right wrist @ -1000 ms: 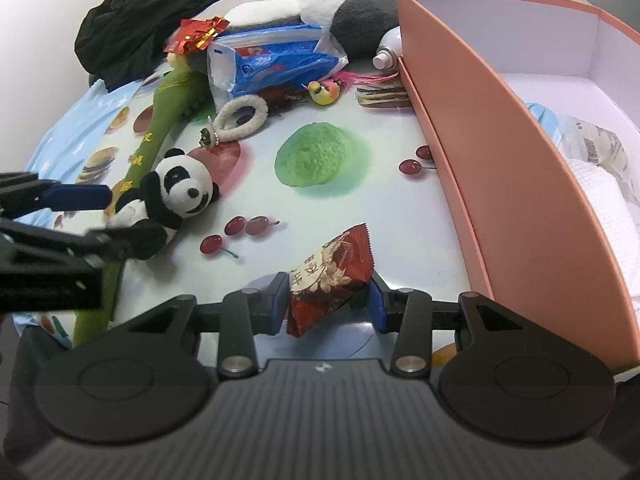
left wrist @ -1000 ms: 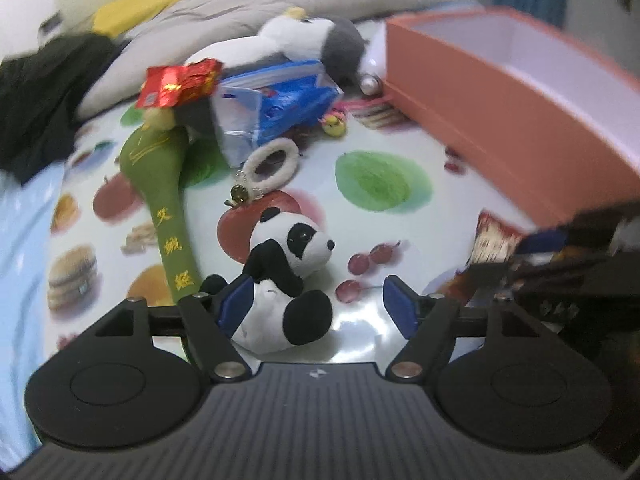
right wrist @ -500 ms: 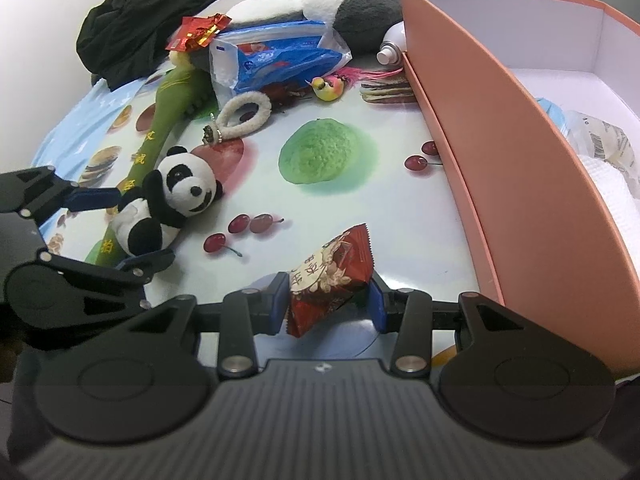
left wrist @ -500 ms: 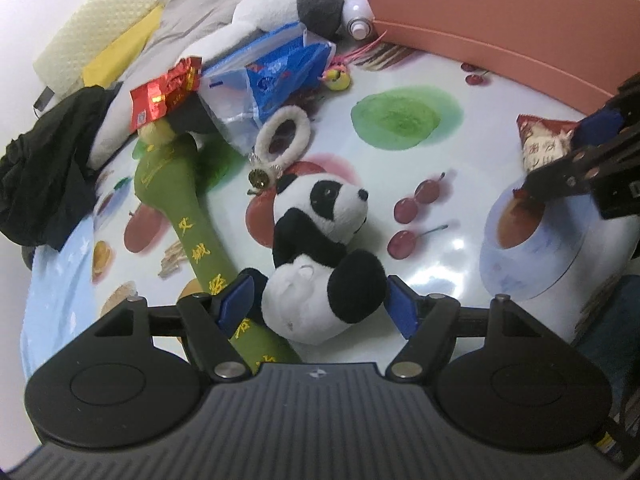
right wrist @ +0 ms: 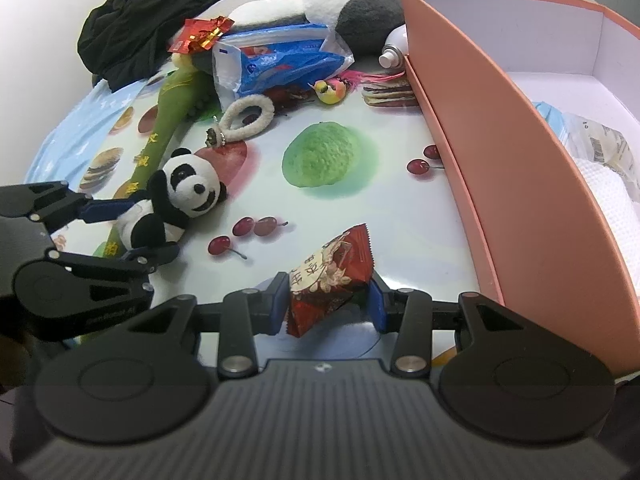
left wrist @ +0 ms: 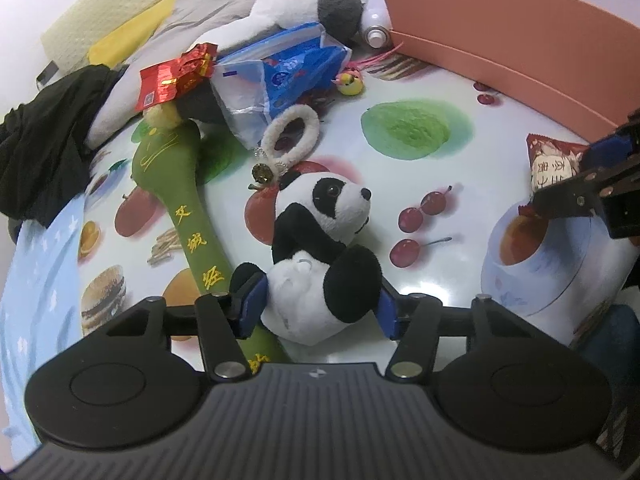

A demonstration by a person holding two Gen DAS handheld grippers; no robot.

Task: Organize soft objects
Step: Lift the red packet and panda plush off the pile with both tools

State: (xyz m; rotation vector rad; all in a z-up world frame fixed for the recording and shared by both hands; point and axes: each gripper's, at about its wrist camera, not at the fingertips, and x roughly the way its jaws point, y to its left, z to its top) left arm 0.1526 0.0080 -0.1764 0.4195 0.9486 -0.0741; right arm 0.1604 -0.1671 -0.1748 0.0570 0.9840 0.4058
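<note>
Salmon-pink cardboard makes up the biggest thing here, a box (right wrist: 480,152) with a white inside, standing open along the right side of the printed tablecloth (right wrist: 400,200); I judge it is the place the soft things are meant to go, since a white towel and a plastic-wrapped pack already lie in it, though its far end runs out of the picture. Behind the clutter lies a long grey-and-white stuffed animal (left wrist: 304,4), partly buried under a blue plastic bag (left wrist: 288,68), so what kind of animal it is stays unclear. A green padded stick (left wrist: 176,184) with yellow lettering runs down toward the left gripper (left wrist: 318,306), its lower end hidden behind the fingers. That gripper stands wide around the panda toy (left wrist: 320,256), a blue pad on either side of its white belly and black leg, placed low on the body where a squeeze would likely catch the most stuffing; whether the pads already press in or only touch I cannot tell. The right gripper (right wrist: 328,302) is narrow, clamped on a red snack packet (right wrist: 330,276) held just beside the box wall, probably ready to drop in. A fluffy white ring (left wrist: 290,132) with a small charm lies between bag and panda.
</note>
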